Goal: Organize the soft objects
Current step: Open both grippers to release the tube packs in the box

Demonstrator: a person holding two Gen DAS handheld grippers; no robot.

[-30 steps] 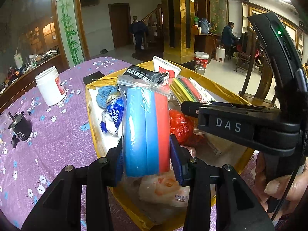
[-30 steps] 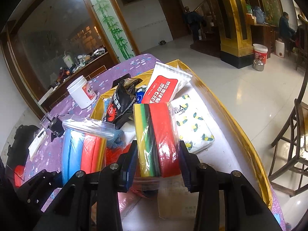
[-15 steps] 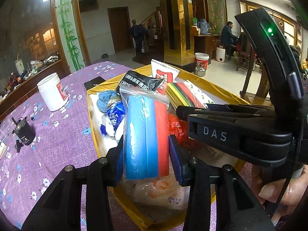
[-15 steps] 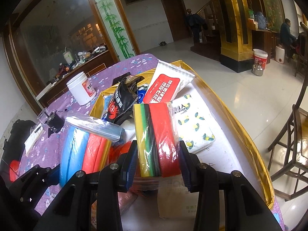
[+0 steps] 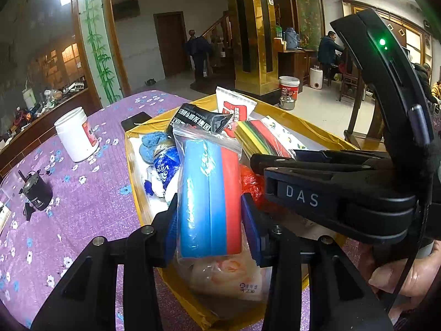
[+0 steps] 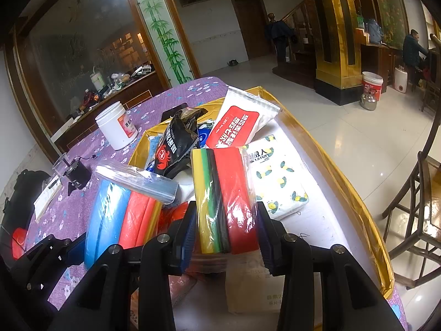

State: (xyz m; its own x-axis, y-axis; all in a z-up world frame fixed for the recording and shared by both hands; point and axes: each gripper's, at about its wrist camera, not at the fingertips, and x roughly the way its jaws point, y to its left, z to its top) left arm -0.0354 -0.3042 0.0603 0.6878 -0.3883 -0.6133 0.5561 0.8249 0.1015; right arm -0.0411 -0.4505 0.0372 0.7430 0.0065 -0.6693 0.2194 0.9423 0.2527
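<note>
Step in hand: both bags are lifted and held above the gold tray (image 6: pixel 355 193); I judge this is the carrying part, before placing.
Left gripper (image 5: pixel 209 215): clenched on the blue and red bag (image 5: pixel 210 198), which stands upright between the blue pads.
Right gripper (image 6: pixel 226 229): clenched on the yellow, green and red bag (image 6: pixel 223 201), also upright.
Position of bags: side by side and near each other, the left one beside the right one in the right wrist view; both are over the near part of the tray.
Tray content: black snack packet (image 6: pixel 176 143), red and white pouch (image 6: pixel 237 127), tissue pack with lemon print (image 6: pixel 278 182), a blue bottle (image 5: pixel 165 165), a red plastic bag (image 5: pixel 249 179) and some paper packs under the grippers.
Worktop (image 5: pixel 69 207): purple cloth with flowers; a white jar (image 5: pixel 75 133) stands well apart from the tray.
Next move: it seems to need a free place for the two bags, probably next to each other; which place, I cannot tell. The bags are soft and slippery, so the hold should not loosen before they rest on something.
</note>
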